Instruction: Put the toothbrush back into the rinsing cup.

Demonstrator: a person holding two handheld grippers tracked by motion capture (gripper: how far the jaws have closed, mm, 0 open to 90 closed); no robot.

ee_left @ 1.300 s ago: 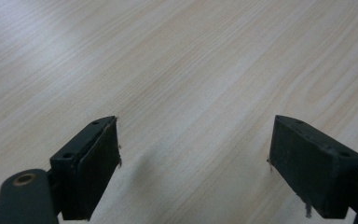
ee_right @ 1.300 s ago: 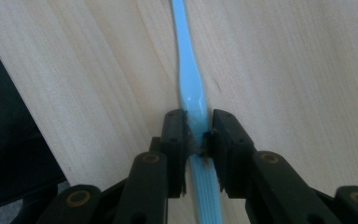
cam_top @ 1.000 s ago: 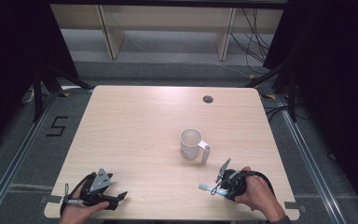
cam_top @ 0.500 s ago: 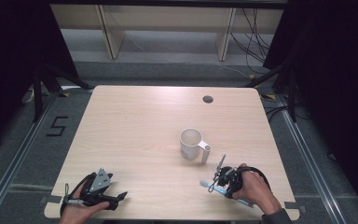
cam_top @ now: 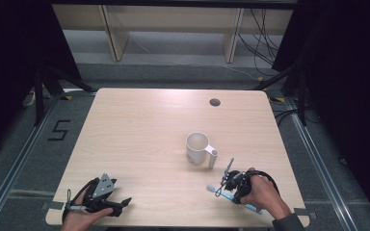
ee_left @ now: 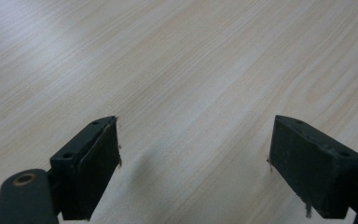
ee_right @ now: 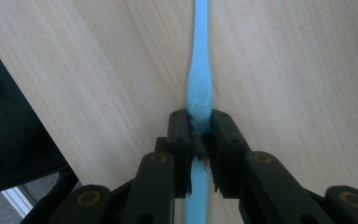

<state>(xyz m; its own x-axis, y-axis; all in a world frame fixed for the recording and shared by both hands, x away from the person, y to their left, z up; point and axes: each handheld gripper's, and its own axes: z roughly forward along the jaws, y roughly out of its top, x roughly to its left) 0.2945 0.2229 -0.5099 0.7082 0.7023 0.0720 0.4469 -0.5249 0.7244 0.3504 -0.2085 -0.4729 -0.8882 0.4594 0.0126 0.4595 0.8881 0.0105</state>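
A pale blue toothbrush (ee_right: pixel 199 95) lies flat on the wooden tabletop (cam_top: pixel 139 130) near its front right corner, now clamped at the handle between the jaws of the right hand-held gripper (ee_right: pixel 200 126), which have just been closing around it. A second ago the same gripper sat a little nearer the white mug (cam_top: pixel 197 149), its jaws slightly wider; since then the person's right hand (cam_top: pixel 262 195) has drawn back only a touch toward the table edge while the pads settled onto the plastic. In the high view the brush's light-coloured head end (cam_top: pixel 212 188) pokes out to the left of the gripper and the tail of its handle to the lower right, the mug standing near but apart, its handle turned toward the brush. The left hand-held gripper (ee_left: pixel 193 154) rests at the front left corner with its jaws spread wide over bare wood, unchanged from a second earlier. With the grip apparently secured, the pick-up seems complete in all but the lift; the mug looks the likely destination, though that remains a judgement.
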